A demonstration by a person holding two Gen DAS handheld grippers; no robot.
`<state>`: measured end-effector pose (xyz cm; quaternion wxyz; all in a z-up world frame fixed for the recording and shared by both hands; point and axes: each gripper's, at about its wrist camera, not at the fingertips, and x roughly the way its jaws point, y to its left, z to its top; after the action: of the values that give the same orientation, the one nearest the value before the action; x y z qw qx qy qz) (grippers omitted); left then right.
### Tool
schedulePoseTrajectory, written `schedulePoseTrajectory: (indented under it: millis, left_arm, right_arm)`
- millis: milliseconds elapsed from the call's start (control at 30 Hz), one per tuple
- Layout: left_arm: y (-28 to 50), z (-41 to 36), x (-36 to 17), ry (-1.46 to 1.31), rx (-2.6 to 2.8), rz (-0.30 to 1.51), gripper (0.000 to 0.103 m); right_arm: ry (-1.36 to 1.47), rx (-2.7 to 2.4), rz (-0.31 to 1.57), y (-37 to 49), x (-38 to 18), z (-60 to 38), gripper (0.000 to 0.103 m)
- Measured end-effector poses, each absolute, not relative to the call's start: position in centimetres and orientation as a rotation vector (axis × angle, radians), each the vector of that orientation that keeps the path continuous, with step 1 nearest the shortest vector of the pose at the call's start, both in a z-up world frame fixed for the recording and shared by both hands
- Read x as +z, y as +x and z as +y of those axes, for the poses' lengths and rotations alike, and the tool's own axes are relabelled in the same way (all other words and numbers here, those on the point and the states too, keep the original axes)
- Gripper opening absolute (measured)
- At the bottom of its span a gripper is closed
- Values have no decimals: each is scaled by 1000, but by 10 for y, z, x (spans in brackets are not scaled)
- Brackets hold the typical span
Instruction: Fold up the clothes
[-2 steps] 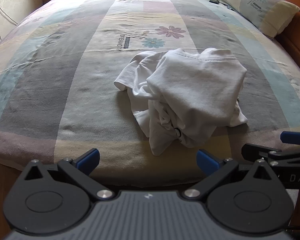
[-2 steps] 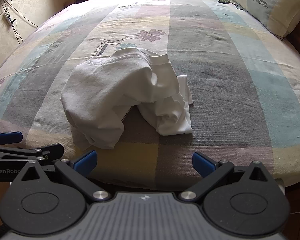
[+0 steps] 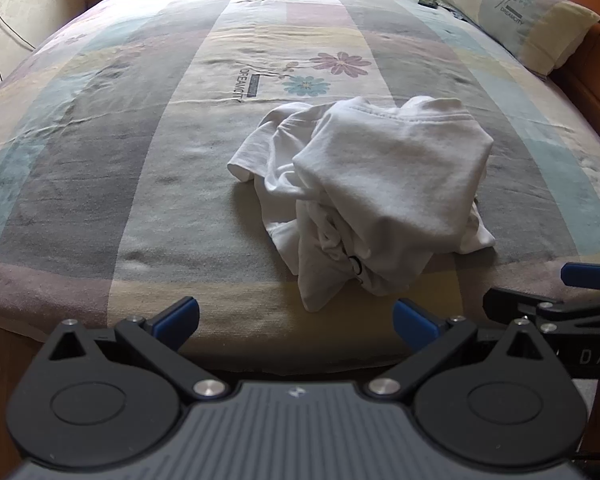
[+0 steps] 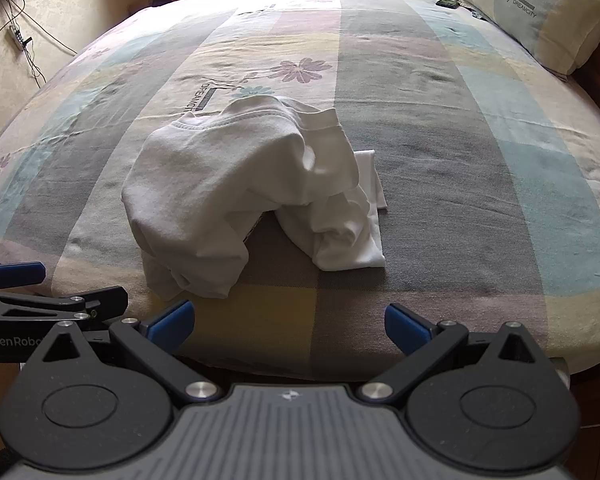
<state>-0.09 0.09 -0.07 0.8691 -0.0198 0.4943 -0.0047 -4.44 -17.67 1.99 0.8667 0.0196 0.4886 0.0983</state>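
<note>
While both grippers hang at the near edge of the bed [image 3: 100, 168], a white shirt [image 3: 380, 196] lies ahead of them in a soft crumpled heap, its ribbed hem on top and folds bunched beneath. The left gripper [image 3: 296, 318] stands wide and empty, the shirt just ahead and right of its blue pads. The right gripper [image 4: 288, 320] is likewise spread wide, the shirt ahead and left, on a faded, finely wrinkled patchwork sheet.

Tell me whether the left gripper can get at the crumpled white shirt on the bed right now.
Probably yes. The left gripper has its jaws wide open and holds nothing, and the white shirt lies crumpled near the bed edge just ahead, with only bare bedspread between them.
</note>
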Motion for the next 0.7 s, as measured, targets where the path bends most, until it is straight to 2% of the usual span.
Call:
schedulePoseTrajectory:
  millis: [700]
  left_arm:
    - [-2,-2,-4,-39,-20,1043,102]
  right_arm:
    - [70,209,1022,-45,16,-180,103]
